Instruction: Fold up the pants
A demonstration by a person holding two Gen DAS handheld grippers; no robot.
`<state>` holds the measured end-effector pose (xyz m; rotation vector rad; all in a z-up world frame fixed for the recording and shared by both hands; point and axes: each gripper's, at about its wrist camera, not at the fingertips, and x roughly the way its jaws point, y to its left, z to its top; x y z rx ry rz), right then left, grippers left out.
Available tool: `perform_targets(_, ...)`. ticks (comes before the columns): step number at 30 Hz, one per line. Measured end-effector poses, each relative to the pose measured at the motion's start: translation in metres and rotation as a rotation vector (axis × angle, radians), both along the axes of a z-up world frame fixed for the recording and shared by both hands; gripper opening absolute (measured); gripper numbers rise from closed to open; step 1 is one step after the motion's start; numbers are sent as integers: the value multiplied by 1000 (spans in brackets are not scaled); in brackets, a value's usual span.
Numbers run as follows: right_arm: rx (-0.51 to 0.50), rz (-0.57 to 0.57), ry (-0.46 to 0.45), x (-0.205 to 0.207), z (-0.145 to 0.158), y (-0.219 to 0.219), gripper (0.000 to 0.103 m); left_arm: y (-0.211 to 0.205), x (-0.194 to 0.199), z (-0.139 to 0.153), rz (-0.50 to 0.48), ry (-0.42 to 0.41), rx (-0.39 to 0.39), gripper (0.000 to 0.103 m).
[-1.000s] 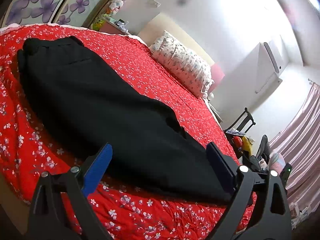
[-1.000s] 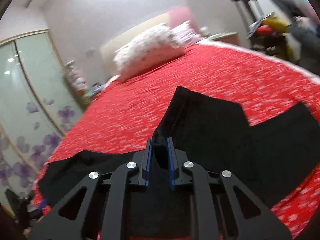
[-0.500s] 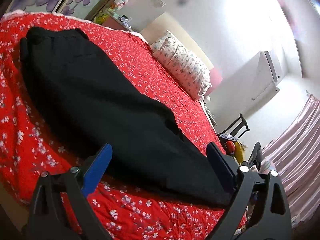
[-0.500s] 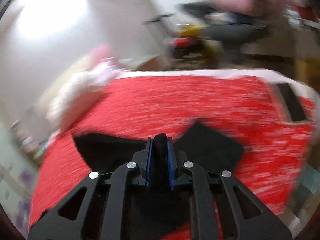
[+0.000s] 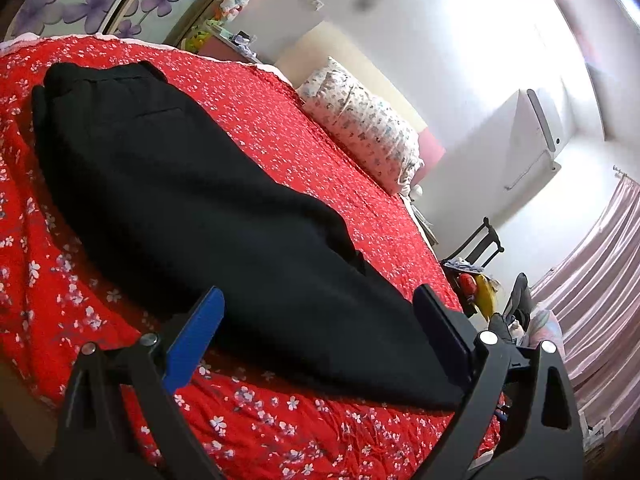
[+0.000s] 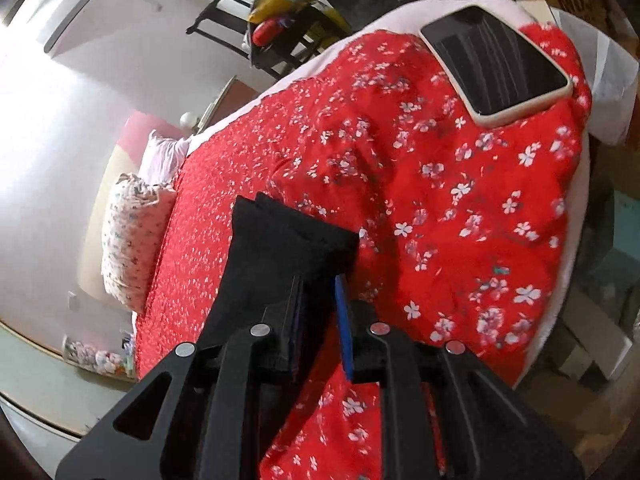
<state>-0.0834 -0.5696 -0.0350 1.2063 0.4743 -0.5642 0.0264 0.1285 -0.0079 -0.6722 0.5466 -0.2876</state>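
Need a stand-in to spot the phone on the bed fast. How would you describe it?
Start at the bed's red floral cover and follow it to the far corner, beyond the right gripper. The phone lies flat there, screen up. It is the only hard, glossy black slab with a pale case; the black pants are soft cloth.

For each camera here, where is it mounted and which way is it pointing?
Left wrist: on the left hand-held gripper, jaws open, facing along the black pants toward the pillow.
Right wrist: on the right hand-held gripper, clamping the pants' end, facing the bed corner and phone.
Shared: pants, red bedspread, pillow.
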Motion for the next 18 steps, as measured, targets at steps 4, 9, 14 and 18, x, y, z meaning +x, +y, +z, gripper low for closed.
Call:
perform_targets(4,56,-21,7,4,-7,-8,17,1,-1,0,3,2,4,95)
perform_targets(9,41,-61,-3,-2,-4,-14,54,0,-1,0,-1,3,8,95)
perform_targets(14,21,-49,-29,4,-5,-20,42,-2,1,0,-5,5,12,95)
perform_targets(18,24,-42,-30,7,-10,-20,41,-2,2,0,-5,6,12,95)
